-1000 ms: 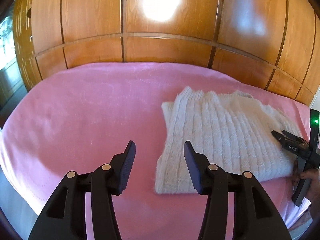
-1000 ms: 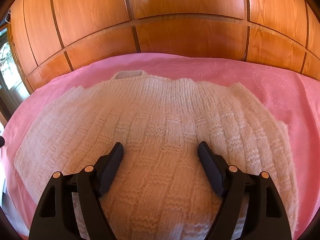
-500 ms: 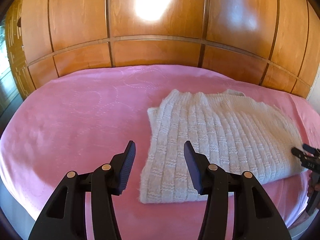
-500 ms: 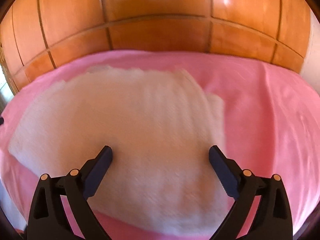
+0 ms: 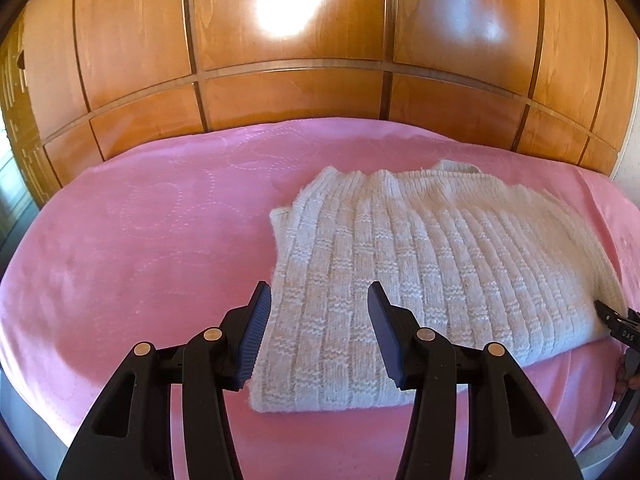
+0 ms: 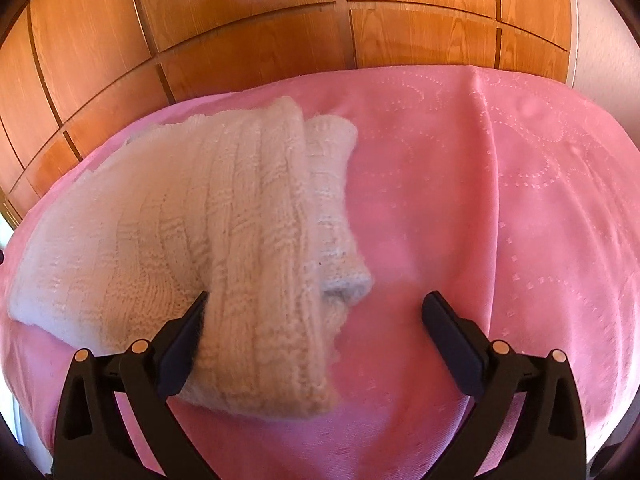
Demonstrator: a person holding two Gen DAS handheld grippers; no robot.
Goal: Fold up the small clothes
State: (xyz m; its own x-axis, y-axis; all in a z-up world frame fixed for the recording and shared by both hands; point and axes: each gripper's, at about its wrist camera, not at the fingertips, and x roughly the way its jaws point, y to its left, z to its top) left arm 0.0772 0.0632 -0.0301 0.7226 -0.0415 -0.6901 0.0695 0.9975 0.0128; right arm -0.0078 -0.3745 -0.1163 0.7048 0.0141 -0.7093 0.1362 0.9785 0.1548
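A white knitted sweater lies folded on the pink bed cover. My left gripper is open and empty, hovering over the sweater's near left corner. In the right wrist view the sweater fills the left half, with a folded sleeve along its right edge. My right gripper is wide open over the sweater's near right corner, with its left finger against the knit. The right gripper also shows at the far right of the left wrist view.
A glossy wooden panelled wardrobe stands right behind the bed. The pink cover stretches to the left of the sweater and to its right. The bed's near edge is close under my grippers.
My right gripper has swung right from the sweater's middle to its right edge and opened wider. My left gripper has moved right, over the sweater's left corner.
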